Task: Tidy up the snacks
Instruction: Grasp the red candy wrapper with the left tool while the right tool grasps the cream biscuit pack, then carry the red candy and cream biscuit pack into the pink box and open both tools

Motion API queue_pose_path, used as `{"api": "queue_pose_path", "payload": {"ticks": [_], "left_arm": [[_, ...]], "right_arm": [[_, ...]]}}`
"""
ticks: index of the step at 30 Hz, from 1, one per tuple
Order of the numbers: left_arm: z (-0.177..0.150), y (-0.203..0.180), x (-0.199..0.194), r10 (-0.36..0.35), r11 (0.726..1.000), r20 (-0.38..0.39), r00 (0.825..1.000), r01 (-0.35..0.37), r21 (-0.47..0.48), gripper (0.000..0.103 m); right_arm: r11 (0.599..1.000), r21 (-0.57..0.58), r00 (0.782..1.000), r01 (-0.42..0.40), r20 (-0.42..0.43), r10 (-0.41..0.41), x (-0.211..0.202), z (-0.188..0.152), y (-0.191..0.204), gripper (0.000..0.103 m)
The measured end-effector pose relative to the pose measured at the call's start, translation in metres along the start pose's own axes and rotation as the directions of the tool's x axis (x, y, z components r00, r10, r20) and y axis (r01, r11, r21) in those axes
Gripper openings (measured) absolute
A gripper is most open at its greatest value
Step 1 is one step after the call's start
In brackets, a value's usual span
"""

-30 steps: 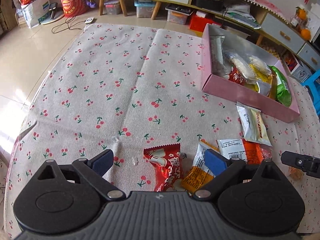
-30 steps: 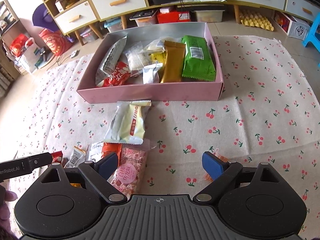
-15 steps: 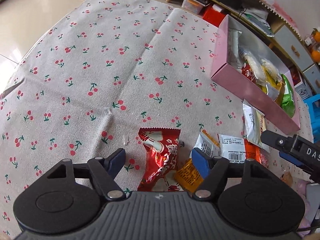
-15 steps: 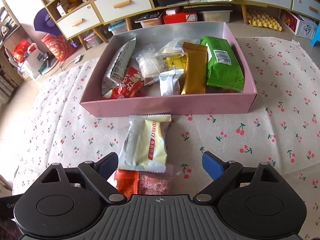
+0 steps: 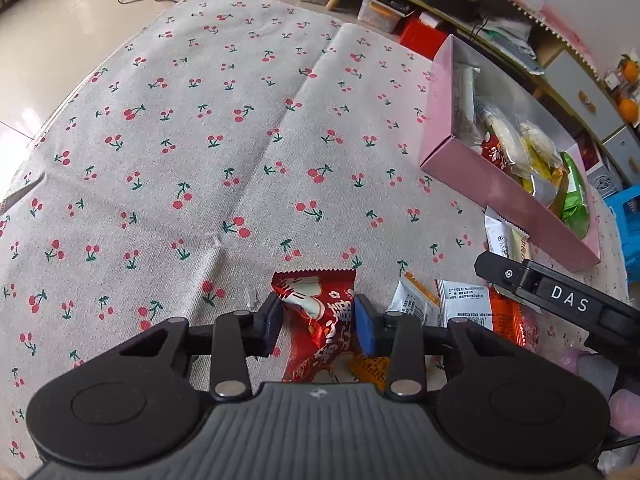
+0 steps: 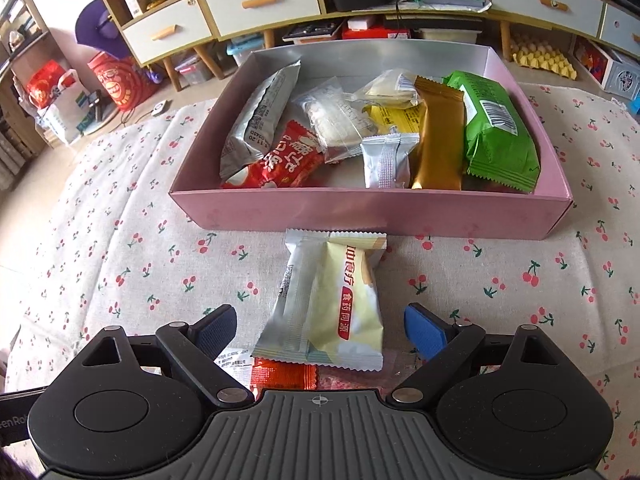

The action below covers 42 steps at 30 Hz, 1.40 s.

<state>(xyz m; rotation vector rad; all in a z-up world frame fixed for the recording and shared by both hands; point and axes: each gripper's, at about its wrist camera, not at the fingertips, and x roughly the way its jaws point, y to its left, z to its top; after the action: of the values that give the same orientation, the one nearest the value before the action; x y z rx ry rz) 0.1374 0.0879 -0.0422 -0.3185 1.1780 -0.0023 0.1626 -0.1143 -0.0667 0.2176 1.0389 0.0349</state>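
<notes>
The left hand-held gripper is clamped on the red snack packet at lower centre of its frame, with bare cherry-print cloth filling the upper left. The right hand-held gripper stands wide apart, its pads either side of the cream snack packet and clear of it. That packet's far end lies just beside the near wall of the pink box, which holds more snacks.

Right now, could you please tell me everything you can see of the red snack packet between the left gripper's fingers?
The red snack packet is a glossy foil pouch with white artwork, gold characters and a crimped, serrated top edge. It lies flat on the cherry-print cloth, pointing away from the camera. The left gripper has closed on its sides. An orange packet touches its lower right edge.
</notes>
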Motion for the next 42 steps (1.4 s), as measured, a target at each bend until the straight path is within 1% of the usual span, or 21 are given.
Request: {"api": "queue_pose_path", "payload": {"ticks": [5,7,8,10,11,12,16,21,26,33,42], "left_arm": [[0.0,0.003,-0.001,-0.027,1.0,-0.008,1.0,0.027,-0.016,0.035],[0.0,0.004,-0.001,-0.033,0.999,-0.01,0.999,0.032,-0.023,0.034],[0.0,0.004,-0.001,-0.035,0.999,-0.011,0.999,0.035,-0.026,0.034],[0.0,0.004,-0.001,-0.04,0.999,-0.012,0.999,0.04,-0.028,0.034],[0.0,0.003,-0.001,-0.042,0.999,-0.012,0.999,0.042,-0.028,0.034],[0.0,0.003,-0.001,-0.044,0.999,-0.013,0.999,0.044,-0.028,0.034],[0.0,-0.001,0.0,-0.052,0.998,-0.015,0.999,0.052,-0.023,0.034],[0.001,-0.003,0.0,-0.063,0.998,-0.014,0.998,0.062,-0.027,0.034],[0.002,-0.002,-0.002,-0.074,0.997,-0.01,0.997,0.073,-0.035,0.034],[0.003,-0.001,-0.007,-0.091,0.994,0.003,0.996,0.091,-0.053,0.034],[0.005,0.0,-0.014,-0.105,0.992,0.029,0.994,0.107,-0.063,0.033]], "right_arm": [[0.999,0.027,1.0,0.029,0.004,-0.029,0.001,0.0,-0.009,0.09],[0.999,0.041,1.0,0.027,0.007,-0.027,0.0,0.001,-0.013,0.087],[0.999,0.047,1.0,0.025,0.009,-0.025,0.0,0.002,-0.015,0.083],[0.998,0.055,1.0,0.012,0.013,-0.013,-0.002,0.002,-0.017,0.072],[0.999,0.053,1.0,0.003,0.012,-0.003,-0.002,0.003,-0.017,0.063],[0.999,0.048,1.0,-0.009,0.007,0.009,-0.003,0.003,-0.017,0.057],[0.997,0.049,0.998,-0.066,-0.007,0.067,-0.004,0.005,-0.02,0.055],[0.997,0.051,0.998,-0.059,-0.011,0.06,-0.009,0.005,-0.022,0.055],[0.991,0.124,0.997,-0.047,-0.057,0.055,-0.013,0.008,-0.036,0.055],[0.97,0.234,0.991,-0.066,-0.096,0.09,-0.023,0.008,-0.064,0.055],[0.95,0.302,0.987,-0.082,-0.106,0.119,-0.037,0.003,-0.095,0.055]]}}
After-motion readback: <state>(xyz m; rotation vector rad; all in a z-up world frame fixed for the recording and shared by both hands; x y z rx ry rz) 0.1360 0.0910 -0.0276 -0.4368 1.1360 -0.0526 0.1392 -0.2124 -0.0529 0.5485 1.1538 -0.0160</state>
